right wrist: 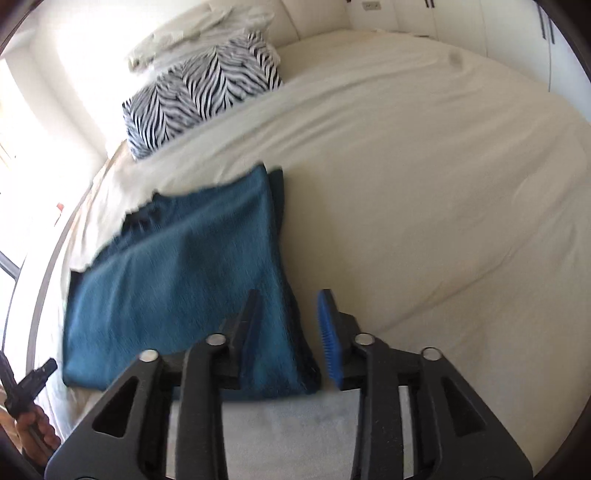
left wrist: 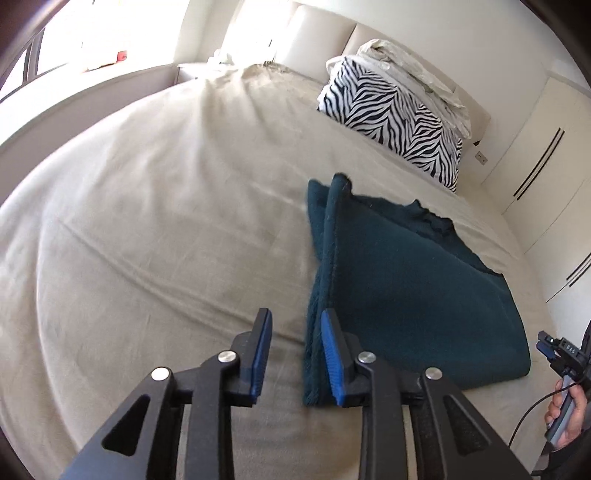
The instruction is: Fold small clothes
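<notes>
Left wrist view shows the left gripper [left wrist: 295, 347] with its blue-padded jaws spread apart and nothing between them, poised above the bed just at the near left edge of the teal garment [left wrist: 406, 291]. The right-hand pad sits against that edge in the picture, though whether it touches the cloth cannot be told. The garment lies folded on the beige bedsheet [left wrist: 147, 229], its left side showing stacked layers. Beyond it, toward the headboard, a zebra-print pillow [left wrist: 395, 122] lies on the bed with a pale crumpled bundle [left wrist: 410, 70] on top. At the far right of this view the right gripper [left wrist: 554, 349] appears, held in the person's right hand [left wrist: 565, 417]; its fingers look close together but are too small to judge.

Right wrist view shows the right gripper [right wrist: 290, 339] also with jaws parted and empty, straddling the near right edge of the teal garment [right wrist: 177, 288]. White wardrobe doors [right wrist: 517, 26] stand past the bed.
</notes>
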`<action>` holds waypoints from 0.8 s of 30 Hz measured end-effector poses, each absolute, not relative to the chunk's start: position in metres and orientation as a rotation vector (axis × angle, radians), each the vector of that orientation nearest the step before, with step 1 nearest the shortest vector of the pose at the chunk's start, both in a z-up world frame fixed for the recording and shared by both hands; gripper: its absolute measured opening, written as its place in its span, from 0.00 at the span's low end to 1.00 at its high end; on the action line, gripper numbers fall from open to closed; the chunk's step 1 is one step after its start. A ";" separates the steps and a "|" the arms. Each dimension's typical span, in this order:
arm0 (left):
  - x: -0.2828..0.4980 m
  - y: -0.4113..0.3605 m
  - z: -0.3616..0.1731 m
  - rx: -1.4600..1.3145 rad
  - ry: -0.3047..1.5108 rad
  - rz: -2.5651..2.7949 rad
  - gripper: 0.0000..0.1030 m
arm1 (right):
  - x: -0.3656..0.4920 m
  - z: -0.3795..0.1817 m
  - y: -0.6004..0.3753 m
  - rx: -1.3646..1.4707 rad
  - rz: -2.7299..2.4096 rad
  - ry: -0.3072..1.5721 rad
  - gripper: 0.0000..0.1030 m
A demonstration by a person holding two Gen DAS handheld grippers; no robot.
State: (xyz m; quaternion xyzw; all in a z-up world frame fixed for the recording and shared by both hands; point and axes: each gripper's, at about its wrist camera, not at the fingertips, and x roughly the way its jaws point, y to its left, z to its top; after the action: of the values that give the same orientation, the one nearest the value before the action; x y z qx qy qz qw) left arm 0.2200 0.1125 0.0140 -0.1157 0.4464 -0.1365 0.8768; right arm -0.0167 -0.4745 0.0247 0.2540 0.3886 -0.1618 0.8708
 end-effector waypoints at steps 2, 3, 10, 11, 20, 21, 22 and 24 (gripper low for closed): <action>0.234 0.089 0.029 -0.185 0.890 -0.327 0.41 | 0.001 0.032 -0.467 0.579 -0.252 0.759 0.54; 0.242 0.076 0.034 -0.159 0.879 -0.355 0.41 | 0.014 0.033 -0.463 0.598 -0.205 0.767 0.54; 0.320 -0.037 0.035 0.017 0.796 -0.452 0.46 | 0.139 0.000 -0.405 0.756 0.132 0.851 0.54; 0.335 -0.045 0.026 0.017 0.814 -0.431 0.46 | 0.154 -0.009 -0.397 0.796 0.171 0.870 0.54; 0.378 -0.005 -0.036 -0.102 0.959 -0.412 0.43 | 0.185 -0.062 -0.435 1.040 0.163 0.803 0.41; 0.377 -0.001 -0.037 -0.115 0.958 -0.418 0.41 | 0.179 -0.062 -0.453 1.050 0.125 0.774 0.41; 0.376 0.004 -0.038 -0.130 0.957 -0.425 0.41 | 0.169 -0.063 -0.474 1.048 0.043 0.753 0.41; 0.376 0.009 -0.038 -0.164 0.954 -0.432 0.39 | 0.149 -0.069 -0.512 1.119 -0.013 0.688 0.26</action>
State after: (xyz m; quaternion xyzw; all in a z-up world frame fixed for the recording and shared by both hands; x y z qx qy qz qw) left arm 0.3760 0.0087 -0.0379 -0.0780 0.4552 -0.2059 0.8627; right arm 0.1488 -0.5118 -0.0694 0.5200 0.3199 -0.0059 0.7919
